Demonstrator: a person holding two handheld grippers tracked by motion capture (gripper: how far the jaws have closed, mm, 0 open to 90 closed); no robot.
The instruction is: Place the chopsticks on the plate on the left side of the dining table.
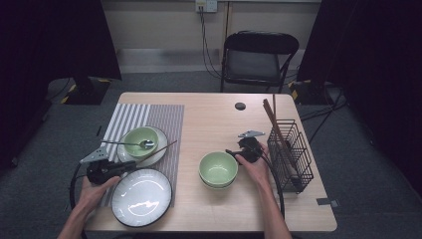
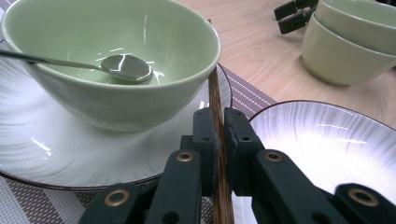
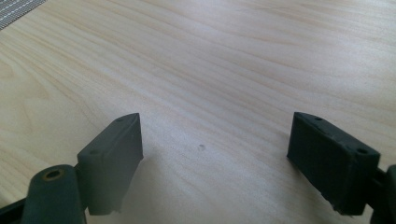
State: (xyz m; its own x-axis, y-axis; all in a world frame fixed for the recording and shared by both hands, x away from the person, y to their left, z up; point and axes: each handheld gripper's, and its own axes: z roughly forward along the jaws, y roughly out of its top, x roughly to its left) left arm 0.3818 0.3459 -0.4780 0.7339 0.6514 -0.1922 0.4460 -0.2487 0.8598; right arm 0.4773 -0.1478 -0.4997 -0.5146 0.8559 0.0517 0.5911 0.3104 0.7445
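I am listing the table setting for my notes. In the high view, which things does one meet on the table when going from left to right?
Left gripper holding a chopstick → green bowl with a spoon → stacked green bowls → right gripper → wire basket.

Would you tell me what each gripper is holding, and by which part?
Left gripper clamps a wooden chopstick partway along its shaft; right gripper holds nothing.

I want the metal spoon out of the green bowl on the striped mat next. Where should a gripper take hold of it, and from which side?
Grip the metal spoon by its thin handle, where it juts past the left rim of the green bowl. Come from the mat's left side, jaws across the handle. The spoon's head lies low inside the bowl, hard to pinch. The left gripper is shut on a wooden chopstick.
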